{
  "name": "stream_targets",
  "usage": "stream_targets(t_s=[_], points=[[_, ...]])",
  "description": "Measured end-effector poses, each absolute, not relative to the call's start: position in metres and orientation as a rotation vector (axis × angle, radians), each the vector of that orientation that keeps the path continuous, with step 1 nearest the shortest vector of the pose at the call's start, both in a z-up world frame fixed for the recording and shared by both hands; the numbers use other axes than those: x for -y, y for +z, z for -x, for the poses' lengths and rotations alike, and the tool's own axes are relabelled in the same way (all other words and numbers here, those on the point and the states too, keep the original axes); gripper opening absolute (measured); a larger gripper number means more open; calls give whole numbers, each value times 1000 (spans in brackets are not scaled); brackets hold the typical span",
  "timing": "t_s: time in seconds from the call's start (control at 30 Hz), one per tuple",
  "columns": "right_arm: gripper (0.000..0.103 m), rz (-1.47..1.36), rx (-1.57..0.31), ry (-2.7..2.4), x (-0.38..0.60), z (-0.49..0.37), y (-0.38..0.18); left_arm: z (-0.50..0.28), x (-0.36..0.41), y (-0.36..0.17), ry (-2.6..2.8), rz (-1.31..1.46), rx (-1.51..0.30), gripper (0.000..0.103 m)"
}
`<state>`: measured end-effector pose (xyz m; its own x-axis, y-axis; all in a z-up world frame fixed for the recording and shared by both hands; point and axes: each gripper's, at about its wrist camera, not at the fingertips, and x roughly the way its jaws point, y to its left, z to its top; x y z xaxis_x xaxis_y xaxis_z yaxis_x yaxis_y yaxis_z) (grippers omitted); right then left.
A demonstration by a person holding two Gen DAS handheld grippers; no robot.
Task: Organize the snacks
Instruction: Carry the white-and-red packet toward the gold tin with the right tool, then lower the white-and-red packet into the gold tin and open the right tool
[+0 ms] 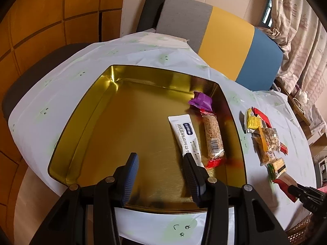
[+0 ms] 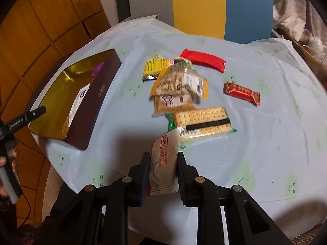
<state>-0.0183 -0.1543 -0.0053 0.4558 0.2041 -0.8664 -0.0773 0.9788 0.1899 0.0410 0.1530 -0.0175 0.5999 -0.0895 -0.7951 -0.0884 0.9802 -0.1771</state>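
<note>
Pale cloth covers your worktop (image 2: 255,143), where the gold tin (image 1: 143,77) sits. Your right gripper (image 2: 162,175) has its fingers clamped on a white, red-printed snack packet (image 2: 165,163); your left gripper (image 1: 161,175) hangs parted and empty over the tin.

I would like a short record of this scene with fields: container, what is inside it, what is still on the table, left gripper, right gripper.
container: gold tin, open, on the table
inside: purple packet, white tube, grain bar
on table: cracker pack, red bar, small red bar, yellow packet, clear bags in a pile
left gripper: open, empty, over the tin
right gripper: shut on a white packet, above the table
</note>
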Motion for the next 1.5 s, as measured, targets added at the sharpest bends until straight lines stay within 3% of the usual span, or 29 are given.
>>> stream_targets(t_s=[0.47, 0.63, 0.73, 1.07, 1.17, 1.5], points=[[25, -130, -976, 492, 49, -25, 43, -38, -159, -10, 32, 179, -902, 46], [25, -72, -978, 553, 2, -40, 37, -35, -167, -11, 48, 185, -905, 46], [34, 25, -993, 538, -31, -51, 12, -33, -169, -13, 51, 182, -909, 46], [36, 17, -970, 523, -15, -35, 6, -31, -157, -12, 38, 125, -897, 46], [46, 28, -936, 508, -7, -27, 12, -29, -151, -10, 29, 102, -890, 46], [65, 51, -856, 445, 19, -10, 30, -24, -133, -1, -2, 59, -872, 46]])
